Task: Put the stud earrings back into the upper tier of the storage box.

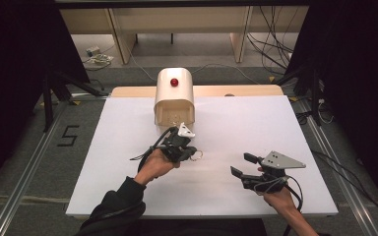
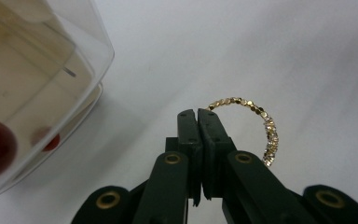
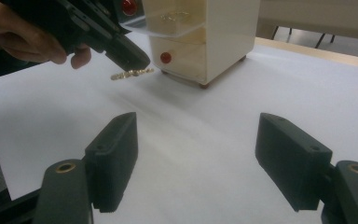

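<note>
A gold beaded bracelet (image 2: 257, 110) hangs from the tips of my left gripper (image 2: 198, 114), which is shut on it just above the white table (image 1: 123, 147). From above, the left gripper (image 1: 189, 151) and bracelet (image 1: 197, 155) sit in front of a cream jewellery box (image 1: 174, 96) with a red knob (image 1: 174, 81). The box's clear drawer (image 2: 37, 79) stands pulled out close to the left jaw. My right gripper (image 1: 242, 165) rests open near the front right with nothing between its jaws. In the right gripper view the bracelet (image 3: 131, 73) dangles level under the left gripper (image 3: 128, 53).
The jewellery box (image 3: 209, 42) stands at the table's far middle, with a second red knob (image 3: 166, 58) low on its front. A wooden strip (image 1: 236, 91) runs along the table's far edge. Dark curtains, cables and metal rails surround the table.
</note>
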Tool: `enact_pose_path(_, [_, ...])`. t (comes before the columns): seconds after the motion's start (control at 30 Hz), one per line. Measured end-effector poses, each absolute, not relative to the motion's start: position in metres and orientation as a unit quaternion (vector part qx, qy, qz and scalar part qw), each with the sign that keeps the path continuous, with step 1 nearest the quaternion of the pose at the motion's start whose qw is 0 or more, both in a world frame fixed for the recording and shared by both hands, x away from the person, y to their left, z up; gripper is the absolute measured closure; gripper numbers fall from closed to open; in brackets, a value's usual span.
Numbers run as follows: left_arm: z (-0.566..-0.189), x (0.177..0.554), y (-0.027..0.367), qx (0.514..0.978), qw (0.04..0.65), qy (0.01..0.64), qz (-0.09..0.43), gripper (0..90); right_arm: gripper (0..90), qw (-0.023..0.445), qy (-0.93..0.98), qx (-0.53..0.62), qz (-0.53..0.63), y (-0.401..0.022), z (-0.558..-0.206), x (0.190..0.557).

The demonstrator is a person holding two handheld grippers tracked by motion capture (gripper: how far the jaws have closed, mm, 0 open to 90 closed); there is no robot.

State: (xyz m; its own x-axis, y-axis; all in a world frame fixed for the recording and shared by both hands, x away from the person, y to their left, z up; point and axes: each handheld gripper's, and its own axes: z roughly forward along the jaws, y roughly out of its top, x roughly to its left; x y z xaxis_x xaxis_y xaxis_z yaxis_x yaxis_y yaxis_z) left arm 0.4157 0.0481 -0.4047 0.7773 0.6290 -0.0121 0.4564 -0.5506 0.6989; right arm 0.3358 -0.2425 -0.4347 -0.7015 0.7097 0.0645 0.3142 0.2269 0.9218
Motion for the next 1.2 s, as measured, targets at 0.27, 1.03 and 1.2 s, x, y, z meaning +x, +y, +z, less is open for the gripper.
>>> enact_pose_path(0.27, [-0.388, 0.412, 0.053, 0.865, 0.376, 0.304, 0.131, 88.4, 30.5, 0.19, 0.76, 0.337, 0.523, -0.242, -0.435, 0.336])
enact_pose_path(1.03, [-0.353, 0.41, 0.075, 0.839, 0.419, 0.308, 0.157, 88.3, 30.4, 0.189, 0.76, 0.337, 0.523, -0.242, -0.435, 0.336])
enact_pose_path(1.2, [-0.348, 0.411, 0.08, 0.831, 0.43, 0.313, 0.163, 88.4, 30.4, 0.19, 0.761, 0.337, 0.521, -0.242, -0.435, 0.336])
